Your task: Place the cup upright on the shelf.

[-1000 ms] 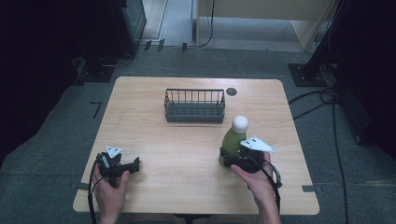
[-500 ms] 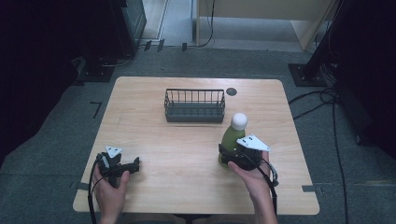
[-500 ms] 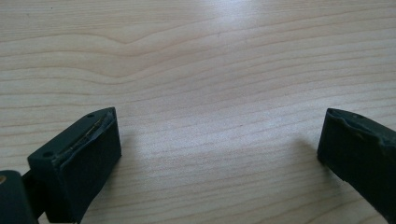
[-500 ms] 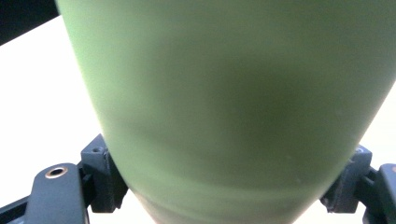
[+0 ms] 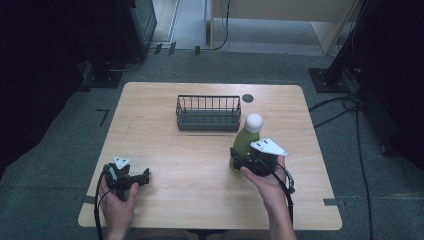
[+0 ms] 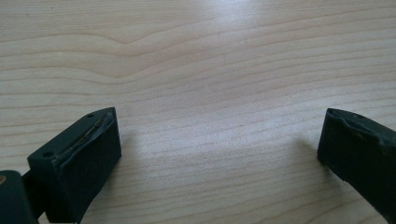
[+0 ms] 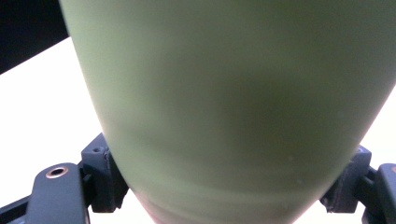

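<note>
A green bottle [image 5: 245, 142] with a round white cap [image 5: 253, 121] stands upright at the table's right middle, just right of the wire basket's near corner. My right gripper [image 5: 239, 161] is shut on its lower body from the near side. In the right gripper view the green bottle [image 7: 224, 93] sits close between the two jaws of the right gripper [image 7: 229, 186], and both pads press against its sides. My left gripper [image 5: 143, 178] rests low at the near left of the table. It stands open, and bare wood lies between the jaws of the left gripper [image 6: 219, 140].
A dark wire basket [image 5: 208, 114] stands at the far middle of the wooden table [image 5: 165, 150]. A small dark round mark [image 5: 247, 98] lies behind its right end. Cables and dark equipment stands ring the table on the floor.
The right gripper and the green bottle have shifted together a little to the left and towards the basket. The left gripper has stayed where it was.
</note>
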`<state>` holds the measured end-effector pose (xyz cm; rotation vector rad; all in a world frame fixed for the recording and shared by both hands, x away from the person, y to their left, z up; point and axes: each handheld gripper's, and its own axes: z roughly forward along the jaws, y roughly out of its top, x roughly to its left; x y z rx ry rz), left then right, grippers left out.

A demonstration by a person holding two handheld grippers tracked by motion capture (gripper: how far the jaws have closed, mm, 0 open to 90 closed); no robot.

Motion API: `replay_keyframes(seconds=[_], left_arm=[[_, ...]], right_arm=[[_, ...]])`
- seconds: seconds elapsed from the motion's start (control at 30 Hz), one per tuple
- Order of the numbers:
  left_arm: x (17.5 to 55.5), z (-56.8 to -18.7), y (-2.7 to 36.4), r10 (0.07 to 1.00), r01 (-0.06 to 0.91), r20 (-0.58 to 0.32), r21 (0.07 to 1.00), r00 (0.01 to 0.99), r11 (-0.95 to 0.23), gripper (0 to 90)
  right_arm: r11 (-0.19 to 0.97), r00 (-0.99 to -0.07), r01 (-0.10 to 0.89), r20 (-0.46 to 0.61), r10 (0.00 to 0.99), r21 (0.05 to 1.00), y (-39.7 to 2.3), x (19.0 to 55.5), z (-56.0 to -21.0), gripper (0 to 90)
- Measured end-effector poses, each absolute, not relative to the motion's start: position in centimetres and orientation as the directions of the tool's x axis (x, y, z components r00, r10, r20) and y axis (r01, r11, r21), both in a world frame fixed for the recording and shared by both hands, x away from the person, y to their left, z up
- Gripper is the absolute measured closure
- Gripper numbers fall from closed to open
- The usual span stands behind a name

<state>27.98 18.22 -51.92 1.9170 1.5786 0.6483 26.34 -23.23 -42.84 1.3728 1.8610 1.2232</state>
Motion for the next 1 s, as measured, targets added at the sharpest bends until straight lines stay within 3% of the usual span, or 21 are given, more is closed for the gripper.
replay_keyframes(seconds=[1.0], left_arm=[[28.0, -51.9, 18.2, 0.982, 0.709, 0.013, 0.69, 0.188, -0.145, 0.0]], right_arm=[[0.115, -0.412, 0.37, 0.052, 0.91, 0.922, -18.6, 31.8, -36.9, 20.1]])
